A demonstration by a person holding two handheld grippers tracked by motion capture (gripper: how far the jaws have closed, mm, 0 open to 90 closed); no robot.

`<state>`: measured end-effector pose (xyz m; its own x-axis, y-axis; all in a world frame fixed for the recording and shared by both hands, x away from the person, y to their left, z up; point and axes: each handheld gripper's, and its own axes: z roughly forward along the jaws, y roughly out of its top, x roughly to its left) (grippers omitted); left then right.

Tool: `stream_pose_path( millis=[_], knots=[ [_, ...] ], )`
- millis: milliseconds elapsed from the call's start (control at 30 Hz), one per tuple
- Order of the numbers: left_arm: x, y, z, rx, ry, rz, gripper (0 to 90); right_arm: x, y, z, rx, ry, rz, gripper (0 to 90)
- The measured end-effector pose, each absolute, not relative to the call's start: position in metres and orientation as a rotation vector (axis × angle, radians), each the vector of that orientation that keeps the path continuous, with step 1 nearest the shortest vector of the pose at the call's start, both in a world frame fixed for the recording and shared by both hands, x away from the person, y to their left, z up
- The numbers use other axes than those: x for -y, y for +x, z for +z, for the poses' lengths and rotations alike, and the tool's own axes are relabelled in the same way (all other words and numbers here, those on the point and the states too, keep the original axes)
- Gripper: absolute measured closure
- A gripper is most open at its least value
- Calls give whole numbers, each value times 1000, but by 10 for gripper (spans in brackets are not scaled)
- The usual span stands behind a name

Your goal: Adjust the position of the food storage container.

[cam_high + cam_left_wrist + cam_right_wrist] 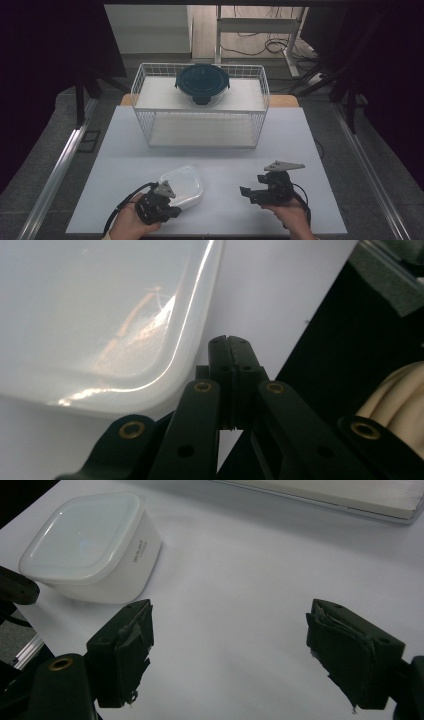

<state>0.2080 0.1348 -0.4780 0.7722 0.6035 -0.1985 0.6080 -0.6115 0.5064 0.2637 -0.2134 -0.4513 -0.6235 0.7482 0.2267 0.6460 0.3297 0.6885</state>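
One white container (182, 186), one dark lidded bowl (202, 82), one wire basket (150, 120).

Dark curtains (50, 75) flank a grey floor (380, 130), with a white desk frame (260, 30) behind.

Lighting: bright table, dark surround.

Your high view shows the table (210, 150) evenly lit from above while the room's sides fall to black; the basket (200, 105) throws a soft shadow. In your left gripper view the box (100, 315) is blurred, with streaks of glare. Your right gripper view is dim and grainy, with soft jaw edges.
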Motion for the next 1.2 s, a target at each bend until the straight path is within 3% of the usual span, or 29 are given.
stream_pose_path(
  millis=[600,1200],
  knots=[
    [-202,244,-479,-1165,2328,119,900,211,263,-451,-2471,1289,1195,187],
    [-231,277,-492,-1353,2203,65,900,214,264,-453,-2468,1302,1184,187]
  ],
)
